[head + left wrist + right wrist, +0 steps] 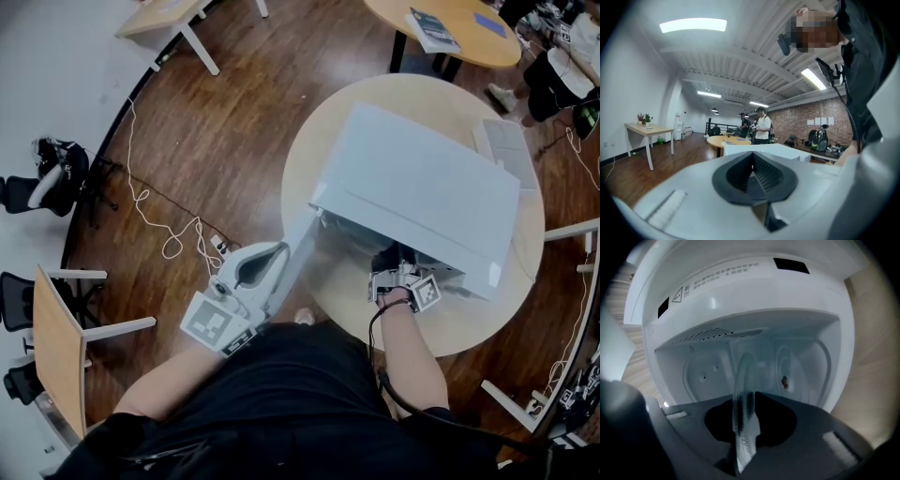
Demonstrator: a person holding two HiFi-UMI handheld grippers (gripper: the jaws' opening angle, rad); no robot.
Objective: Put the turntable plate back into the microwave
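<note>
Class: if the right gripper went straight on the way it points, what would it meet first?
The right gripper, shut on the glass turntable plate, points into the open microwave. The plate's leading edge would probably meet the cavity's back wall first; depth is hard to judge.

The white box-shaped microwave (422,192) sits on a round pale wooden table (469,323) with its door (298,246) swung open. Its white cavity (797,366) is lit and bare. The clear round glass turntable plate (740,376) is seen edge-on, standing upright in the right gripper view. It is at the cavity's mouth, pinched by its near rim between the right gripper's (745,401) dark jaws.
</note>
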